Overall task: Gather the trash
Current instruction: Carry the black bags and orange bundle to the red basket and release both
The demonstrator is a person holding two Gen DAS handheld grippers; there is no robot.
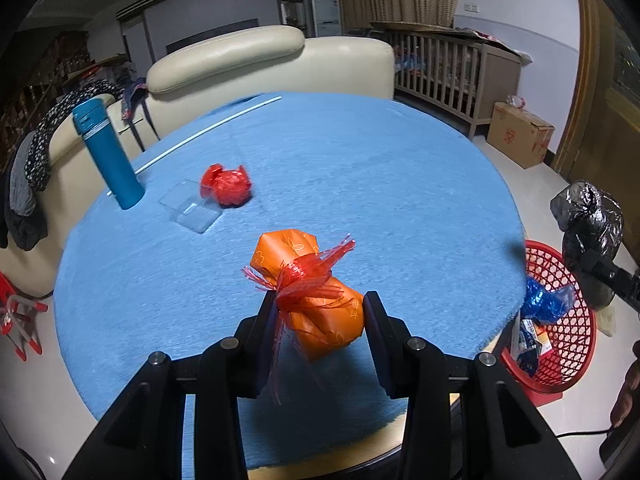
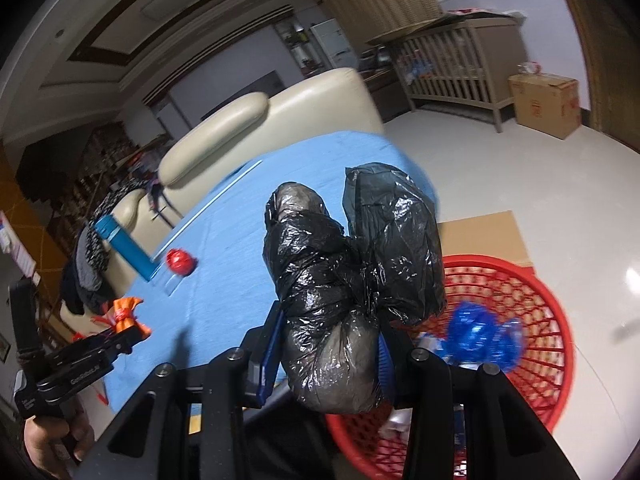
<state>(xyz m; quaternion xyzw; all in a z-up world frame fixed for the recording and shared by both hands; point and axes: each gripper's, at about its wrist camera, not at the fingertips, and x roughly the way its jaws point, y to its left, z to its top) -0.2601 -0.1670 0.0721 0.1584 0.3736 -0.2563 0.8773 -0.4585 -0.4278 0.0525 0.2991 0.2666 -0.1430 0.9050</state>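
My left gripper (image 1: 320, 316) is shut on an orange paper bundle tied with red film (image 1: 316, 296), held just above the round blue-covered table (image 1: 360, 168); it also shows in the right wrist view (image 2: 126, 314). My right gripper (image 2: 330, 354) is shut on a crumpled black plastic bag (image 2: 352, 280), held over the red mesh basket (image 2: 532, 320) beside the table. The bag also shows in the left wrist view (image 1: 588, 220) above the basket (image 1: 568, 332). A red crumpled wrapper (image 1: 226, 184) and a clear plastic piece (image 1: 190, 210) lie on the table.
A blue bottle (image 1: 106, 152) stands at the table's left edge with a white stick (image 1: 208, 130) behind it. The basket holds a blue wrapper (image 2: 480, 332) and other trash. A cream sofa (image 1: 260, 64) is behind the table. A cardboard box (image 1: 520, 134) sits on the floor.
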